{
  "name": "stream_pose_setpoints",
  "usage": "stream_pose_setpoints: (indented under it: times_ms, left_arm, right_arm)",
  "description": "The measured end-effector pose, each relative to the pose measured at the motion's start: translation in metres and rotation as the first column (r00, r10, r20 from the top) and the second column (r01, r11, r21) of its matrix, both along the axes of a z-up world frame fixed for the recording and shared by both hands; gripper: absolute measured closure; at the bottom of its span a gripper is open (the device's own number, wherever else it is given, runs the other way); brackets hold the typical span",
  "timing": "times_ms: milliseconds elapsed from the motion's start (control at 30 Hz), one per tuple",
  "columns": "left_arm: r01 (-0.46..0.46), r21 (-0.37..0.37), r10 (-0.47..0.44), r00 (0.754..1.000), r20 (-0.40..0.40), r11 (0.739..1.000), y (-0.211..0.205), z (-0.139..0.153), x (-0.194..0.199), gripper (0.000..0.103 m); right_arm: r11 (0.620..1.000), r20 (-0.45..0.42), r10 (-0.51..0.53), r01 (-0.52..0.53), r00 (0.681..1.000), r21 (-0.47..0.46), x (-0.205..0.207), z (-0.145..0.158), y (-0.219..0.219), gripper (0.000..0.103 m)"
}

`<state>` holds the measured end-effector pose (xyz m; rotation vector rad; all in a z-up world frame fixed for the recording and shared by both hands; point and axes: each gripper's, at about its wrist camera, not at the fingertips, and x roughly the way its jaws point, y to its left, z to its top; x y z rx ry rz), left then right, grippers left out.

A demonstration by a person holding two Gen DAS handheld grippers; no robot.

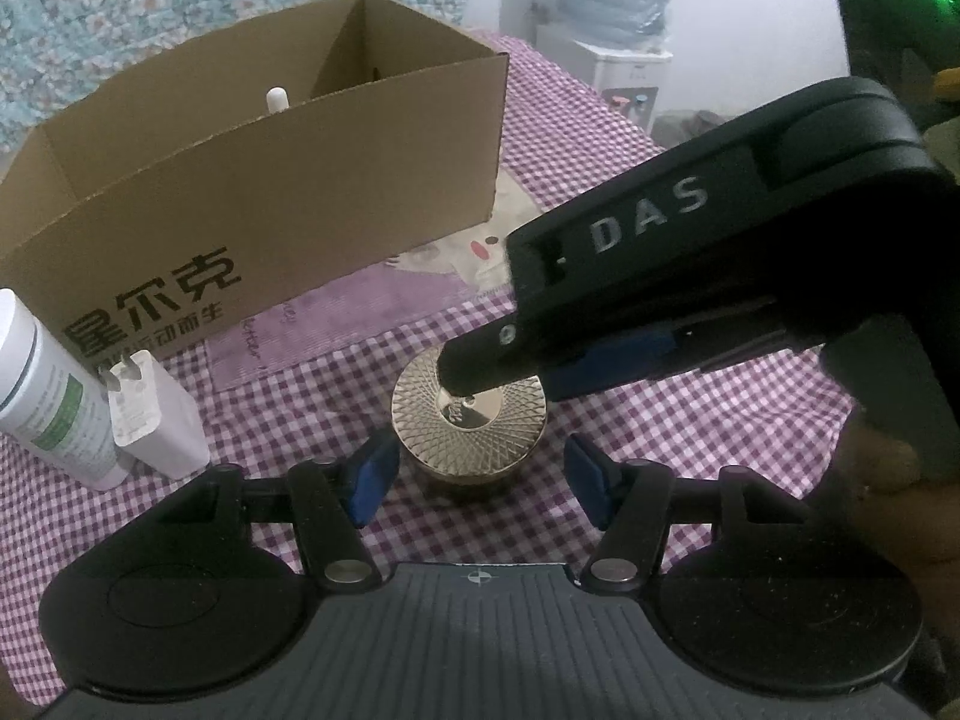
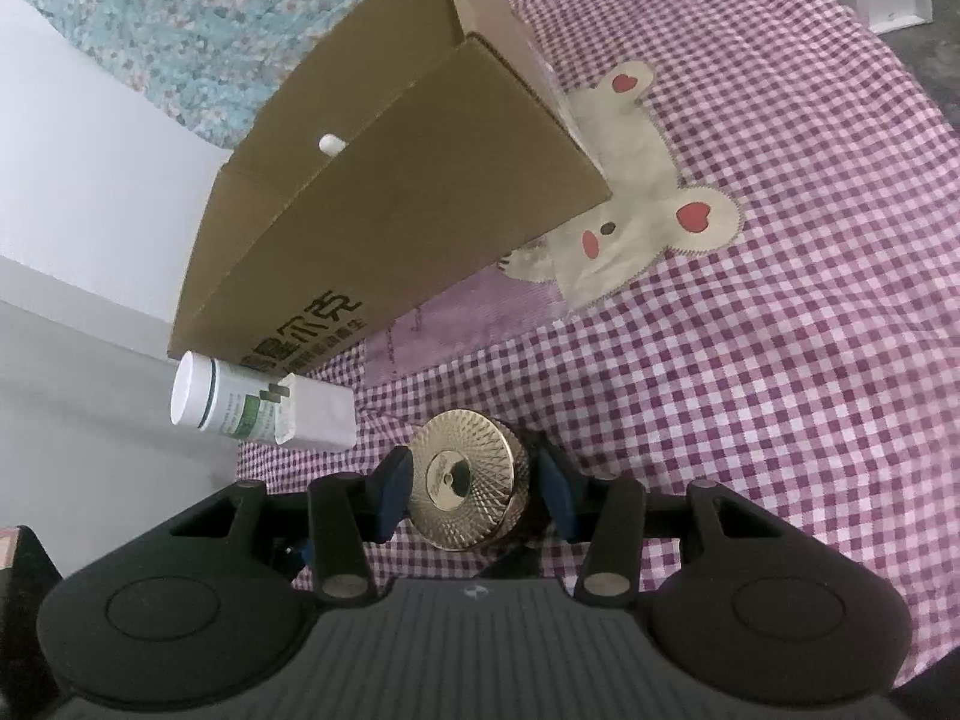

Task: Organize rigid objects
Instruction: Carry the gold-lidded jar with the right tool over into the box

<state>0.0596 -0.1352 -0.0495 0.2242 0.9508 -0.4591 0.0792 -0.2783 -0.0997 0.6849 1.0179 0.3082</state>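
A round jar with a gold patterned lid [image 1: 469, 414] stands on the checked cloth. My left gripper [image 1: 480, 480] is open, its blue pads on either side of the jar and just short of it. My right gripper [image 2: 474, 489] comes in from the right in the left wrist view [image 1: 504, 372] and straddles the jar [image 2: 465, 480], its pads close to the jar's sides. I cannot tell whether they touch. A white bottle with a green label [image 1: 48, 396] and a white plug adapter [image 1: 159, 420] stand at the left.
An open cardboard box [image 1: 288, 192] with black print stands behind the jar, a white cap [image 1: 277, 101] showing inside. It also shows in the right wrist view [image 2: 384, 198]. The cloth has a bear patch [image 2: 636, 198]. A water dispenser [image 1: 624, 54] stands far back.
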Motion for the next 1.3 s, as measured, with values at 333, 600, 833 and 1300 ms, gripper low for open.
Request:
stream_pose_setpoints:
  times_ms: [333,600,833,1300]
  left_arm:
    - [0.009,0.016,-0.01,1.0,0.021,1.0,-0.001,-0.004,0.006,0.042]
    - [0.002,0.004,-0.002,1.0,0.016,1.0,-0.004,-0.006,0.014,0.047]
    - [-0.003,0.009,0.003,1.0,0.007,1.0,-0.008,-0.006,0.017,0.047]
    - [0.004,0.026,-0.004,1.0,-0.016,1.0,-0.013,-0.011,0.029,0.046]
  right_arm:
    - [1.0,-0.004,-0.019,0.019,1.0,0.007,-0.007,-0.003,-0.008,0.053]
    - [1.0,-0.015,-0.012,0.012,1.0,0.015,-0.001,-0.006,0.002,0.053]
    - [1.0,-0.018,-0.019,0.019,1.0,0.011,0.006,-0.008,0.0,0.054]
    - [0.999,-0.05,-0.025,0.026,0.998,0.02,0.013,-0.02,0.002,0.054]
